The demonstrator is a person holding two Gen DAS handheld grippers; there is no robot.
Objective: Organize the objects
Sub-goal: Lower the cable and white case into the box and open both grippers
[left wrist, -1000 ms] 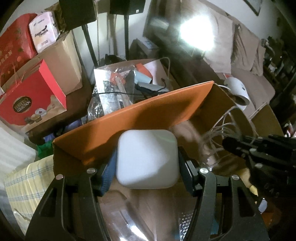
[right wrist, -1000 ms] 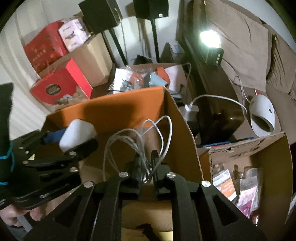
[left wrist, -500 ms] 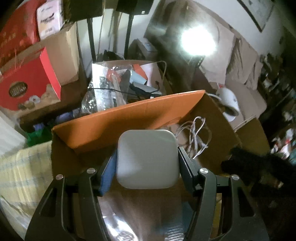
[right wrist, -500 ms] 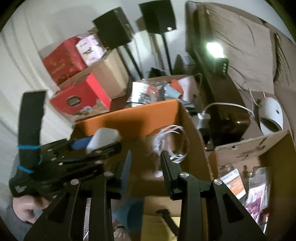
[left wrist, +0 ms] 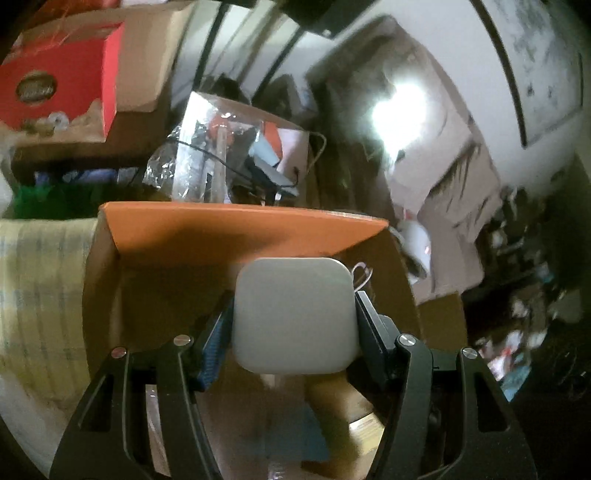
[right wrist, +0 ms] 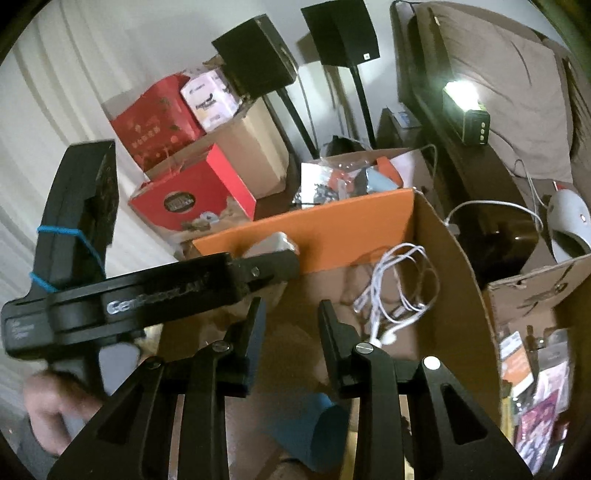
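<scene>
My left gripper (left wrist: 293, 317) is shut on a white rounded square block (left wrist: 295, 314), held over the open cardboard box with the orange flap (left wrist: 240, 229). In the right wrist view the left gripper (right wrist: 275, 260) reaches in from the left, with the white block (right wrist: 271, 242) at its tip. My right gripper (right wrist: 291, 317) hangs above the same box (right wrist: 454, 280); its jaws are closing with nothing between them. A tangled white cable (right wrist: 399, 291) lies loose on the box floor, to the right of the right gripper's fingers. A blue object (right wrist: 310, 432) lies at the near end of the box.
Red boxes (right wrist: 192, 199) and a brown carton stand behind, beside two black speakers on stands (right wrist: 340, 33). A clear bag of small items (right wrist: 347, 177) sits past the orange flap. A second carton with packets (right wrist: 532, 369) is at right, near a lit lamp (right wrist: 465, 110) and a white device (right wrist: 569, 225).
The right gripper let go of the white cable, which dropped into the box, and pulled back and up. The left gripper rolled and shifted over the box, still gripping the white block.
</scene>
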